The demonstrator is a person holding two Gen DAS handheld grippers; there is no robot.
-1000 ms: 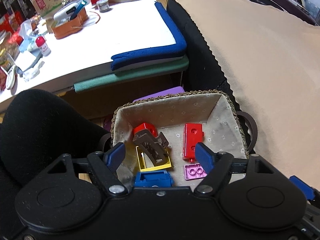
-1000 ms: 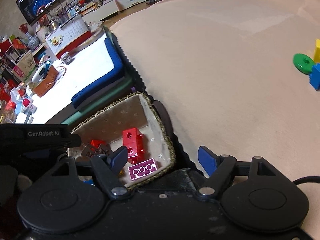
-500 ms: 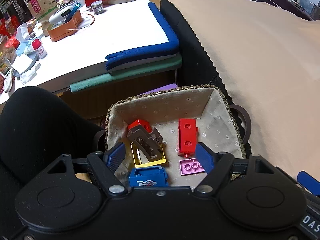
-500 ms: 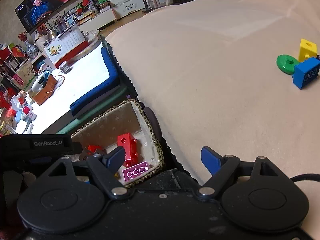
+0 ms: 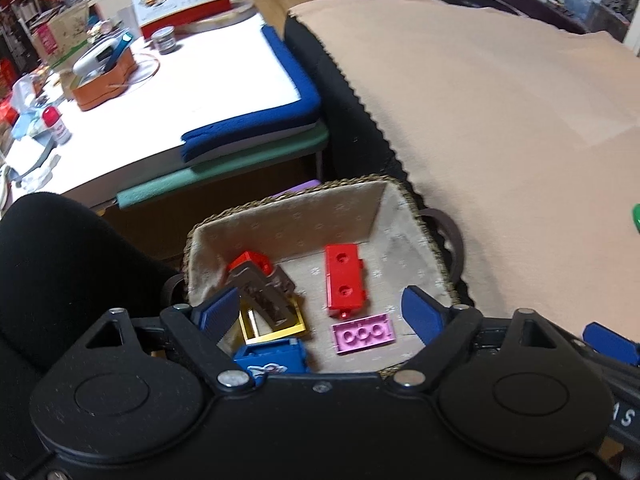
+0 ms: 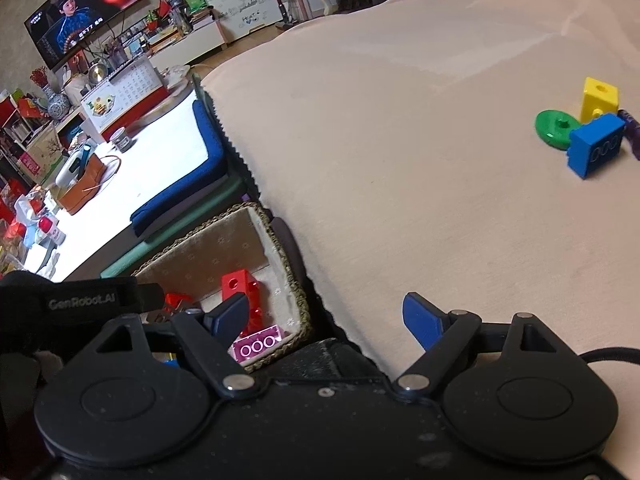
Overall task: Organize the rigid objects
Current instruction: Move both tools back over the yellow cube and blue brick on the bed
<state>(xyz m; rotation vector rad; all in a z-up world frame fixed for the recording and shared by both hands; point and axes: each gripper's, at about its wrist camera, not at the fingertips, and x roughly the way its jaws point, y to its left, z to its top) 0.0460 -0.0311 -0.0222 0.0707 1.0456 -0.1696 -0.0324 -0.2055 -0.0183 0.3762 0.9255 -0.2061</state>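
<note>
A woven basket (image 5: 408, 196) with a cloth lining holds a long red brick (image 5: 345, 280), a flat pink brick (image 5: 363, 333), a blue brick (image 5: 272, 357), a yellow frame (image 5: 276, 330), a brown piece (image 5: 260, 292) and a small red piece (image 5: 250, 260). My left gripper (image 5: 320, 312) is open and empty above the basket. My right gripper (image 6: 326, 320) is open and empty over the basket's right rim (image 6: 280, 248). On the beige cover far right lie a green disc (image 6: 554, 128), a yellow cube (image 6: 599, 98) and a blue brick (image 6: 596, 150).
The beige cover (image 5: 500, 120) spreads to the right of the basket. A low white table (image 5: 180, 92) with a blue and green cushion edge, a brown pouch (image 5: 102, 88) and clutter stands behind. A black sleeve (image 5: 60, 272) fills the lower left.
Both grippers have pulled back and swung right. The basket has slid lower in both views, and the green disc, yellow cube and blue brick have come further into the right wrist view.
</note>
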